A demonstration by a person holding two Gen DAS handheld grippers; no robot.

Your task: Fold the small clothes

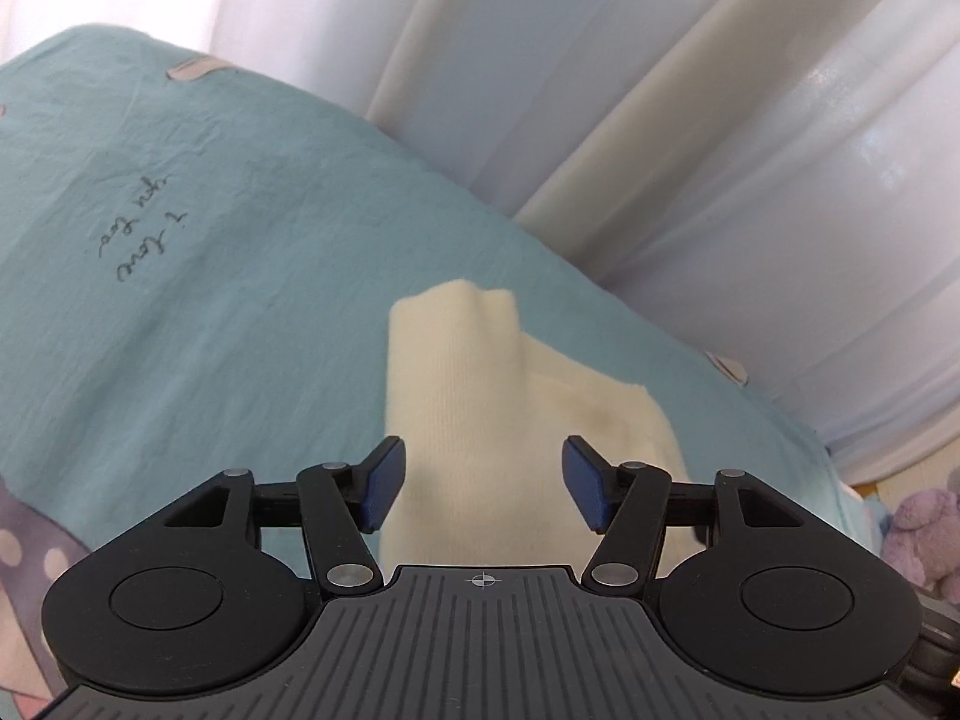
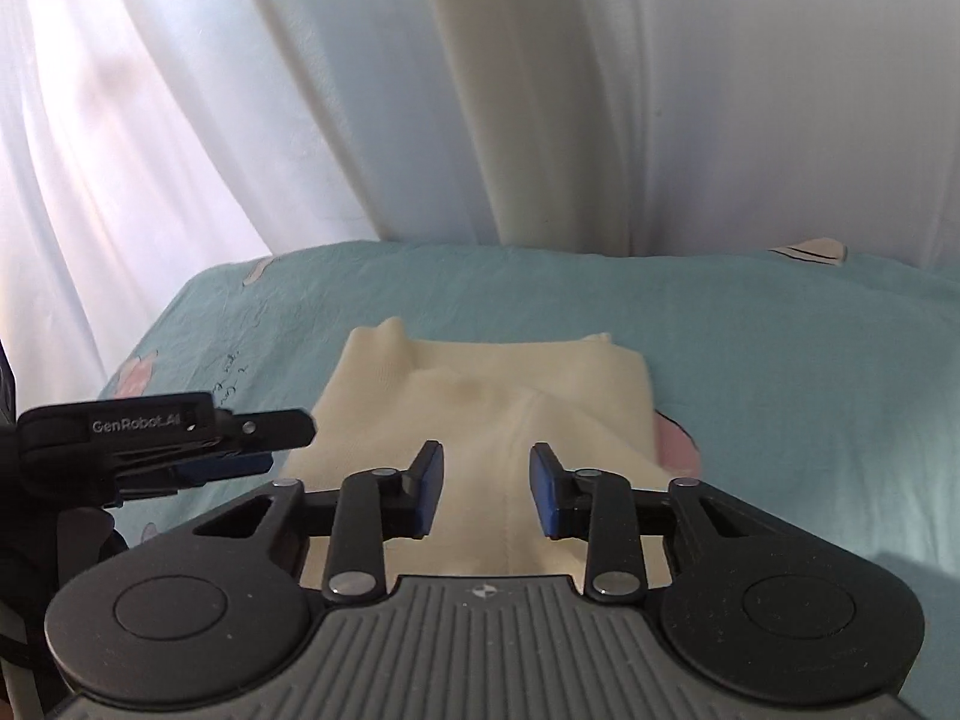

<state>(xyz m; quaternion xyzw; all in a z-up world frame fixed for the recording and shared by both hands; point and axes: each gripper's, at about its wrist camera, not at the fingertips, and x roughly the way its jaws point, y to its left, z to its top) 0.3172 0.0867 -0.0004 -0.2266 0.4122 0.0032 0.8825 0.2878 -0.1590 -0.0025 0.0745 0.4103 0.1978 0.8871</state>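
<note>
cream garment (image 2: pixel 480 384) on teal bedsheet (image 2: pixel 780 360), seemingly folded

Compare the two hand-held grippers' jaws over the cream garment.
The left hand-held gripper has its jaws spread wide; the right hand-held gripper has a narrower gap. The left one sits by the cream garment at its left edge; the right one is over its middle. Both have blue pads, and neither grips cloth.

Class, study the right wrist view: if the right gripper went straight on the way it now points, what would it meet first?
Most likely the cream knitted garment on the teal bedsheet: it lies between and ahead of the right gripper, whose jaws stand apart. Depth is uncertain.
</note>
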